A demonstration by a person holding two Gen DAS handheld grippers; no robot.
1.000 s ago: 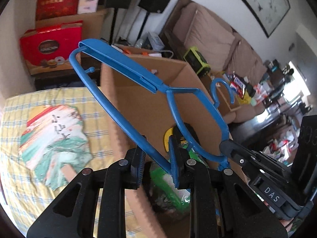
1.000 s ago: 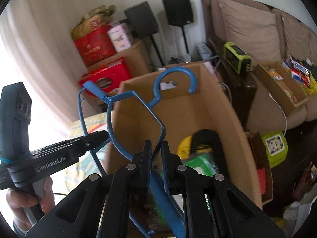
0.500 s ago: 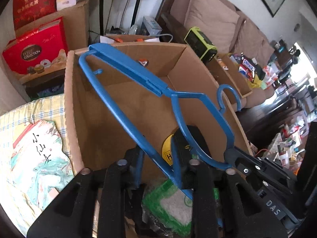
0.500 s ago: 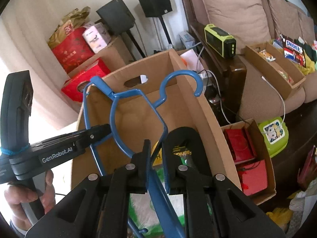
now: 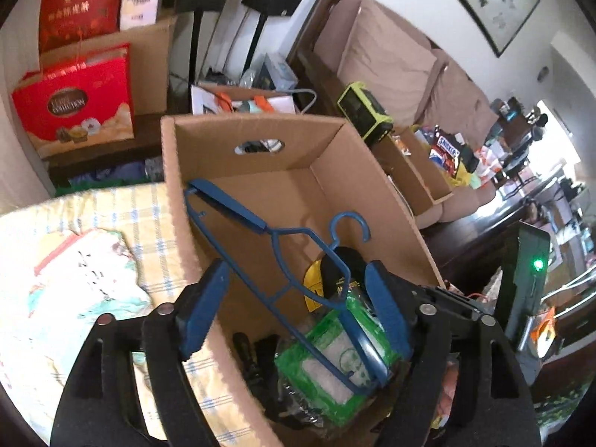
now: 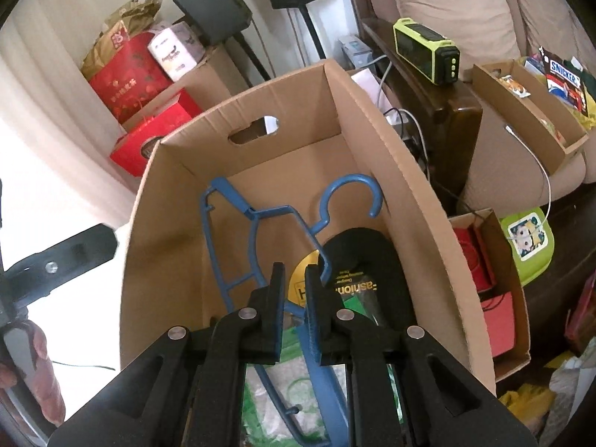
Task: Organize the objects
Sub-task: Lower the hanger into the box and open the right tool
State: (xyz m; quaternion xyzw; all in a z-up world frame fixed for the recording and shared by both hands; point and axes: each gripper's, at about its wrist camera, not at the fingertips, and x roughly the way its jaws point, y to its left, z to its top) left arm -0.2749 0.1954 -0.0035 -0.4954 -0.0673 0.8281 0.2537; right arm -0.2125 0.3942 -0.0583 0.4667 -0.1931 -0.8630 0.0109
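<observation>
Wide apart stood the left gripper, clear of the blue hanger; the right gripper pinched its lower bar inside the cardboard box, long axis running away, hook farthest.

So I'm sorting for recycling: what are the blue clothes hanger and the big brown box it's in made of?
The blue clothes hanger looks like moulded plastic: uniform colour, slight sheen, thin ribs. The big brown box looks like corrugated cardboard: matte, fluted cut edges, punched handle slot.
</observation>
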